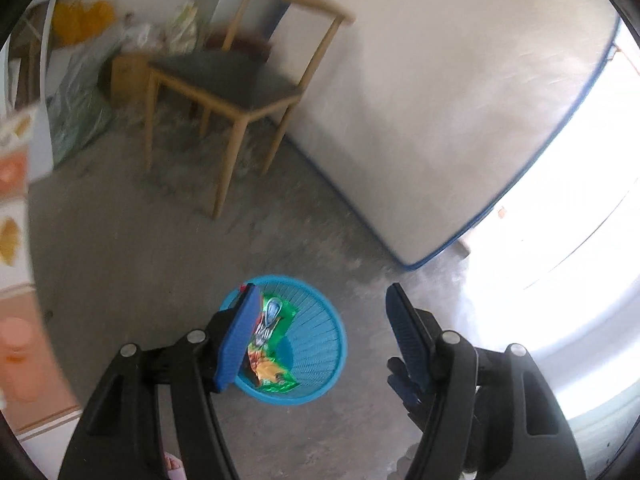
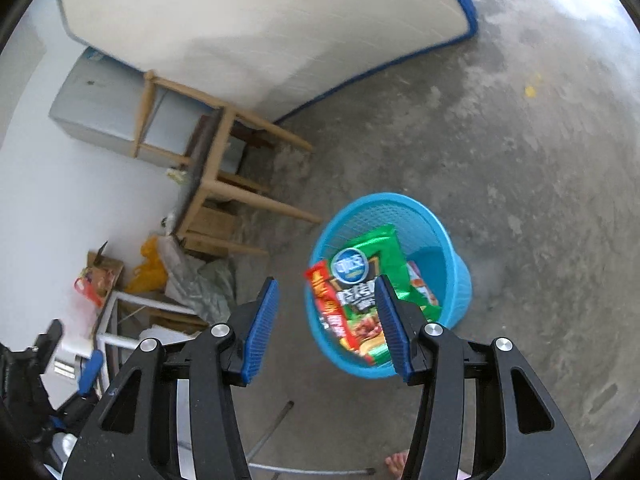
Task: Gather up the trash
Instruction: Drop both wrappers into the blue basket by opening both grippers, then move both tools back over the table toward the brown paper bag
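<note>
Snack wrappers [image 2: 362,280] lie inside the blue basket [image 2: 448,236] on the floor.
Light, crinkly, slippery film; best pinched at a flat edge. Left tool [image 1: 320,334] and right tool [image 2: 326,320] are seen parted and empty, basket at twelve o'clock.

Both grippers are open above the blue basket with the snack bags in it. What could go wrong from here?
1. The green bag stands tall in the basket and reaches about to its rim, so it may tip out instead of settling.
2. The basket looks light and stands free on the floor; the right gripper, close above it, might knock it over.
3. A yellow scrap lies far off on the floor and may be overlooked.
</note>
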Demonstrator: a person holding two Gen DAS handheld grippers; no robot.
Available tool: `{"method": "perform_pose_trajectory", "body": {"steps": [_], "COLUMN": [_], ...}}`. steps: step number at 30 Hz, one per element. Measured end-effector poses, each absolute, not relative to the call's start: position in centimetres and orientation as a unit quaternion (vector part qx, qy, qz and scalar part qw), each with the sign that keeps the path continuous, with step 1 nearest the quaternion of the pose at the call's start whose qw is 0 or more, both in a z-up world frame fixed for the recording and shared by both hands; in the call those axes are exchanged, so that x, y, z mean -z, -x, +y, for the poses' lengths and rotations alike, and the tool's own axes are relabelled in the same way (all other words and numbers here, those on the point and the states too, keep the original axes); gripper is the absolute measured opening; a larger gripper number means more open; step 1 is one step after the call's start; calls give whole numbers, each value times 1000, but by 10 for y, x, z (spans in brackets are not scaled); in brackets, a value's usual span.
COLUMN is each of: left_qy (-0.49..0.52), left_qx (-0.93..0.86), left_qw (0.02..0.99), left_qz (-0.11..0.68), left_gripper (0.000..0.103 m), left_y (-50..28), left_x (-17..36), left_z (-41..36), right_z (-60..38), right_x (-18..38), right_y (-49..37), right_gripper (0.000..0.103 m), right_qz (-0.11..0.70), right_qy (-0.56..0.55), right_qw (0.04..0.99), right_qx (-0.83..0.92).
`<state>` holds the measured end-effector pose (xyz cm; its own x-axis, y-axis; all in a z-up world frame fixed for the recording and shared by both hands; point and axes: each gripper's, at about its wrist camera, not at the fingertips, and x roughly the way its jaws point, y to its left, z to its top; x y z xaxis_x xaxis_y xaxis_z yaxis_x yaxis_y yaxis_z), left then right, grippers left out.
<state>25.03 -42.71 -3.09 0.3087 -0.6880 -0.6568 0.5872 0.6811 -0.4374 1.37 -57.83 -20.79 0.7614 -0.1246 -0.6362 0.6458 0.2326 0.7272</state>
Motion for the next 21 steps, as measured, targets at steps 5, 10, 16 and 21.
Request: {"method": "perform_pose_trajectory", "body": {"steps": [5,10,16,21], "left_qy": [61,54,21,15], "left_qx": [412,413,386,330], "left_qw": [825,843,866,892], "left_qz": [383,341,317,308], "left_gripper": [63,63,63,63], "left_y": [-224,-185,-142,-118], "left_x": [-21,-50,-53,-41], "left_z": [-370,-297,-201,-120], "right_z": [-561,-528,-479,-442], "right_x": [176,148,109,75], "right_y": [-12,-7,-2,-15], "right_gripper": [49,50,58,66], "right_qz": [240,265,301,326], "right_qy": [-548,-526,-483,-450], "right_qw": [770,790,817,830], "right_qx": [221,171,97,37]}}
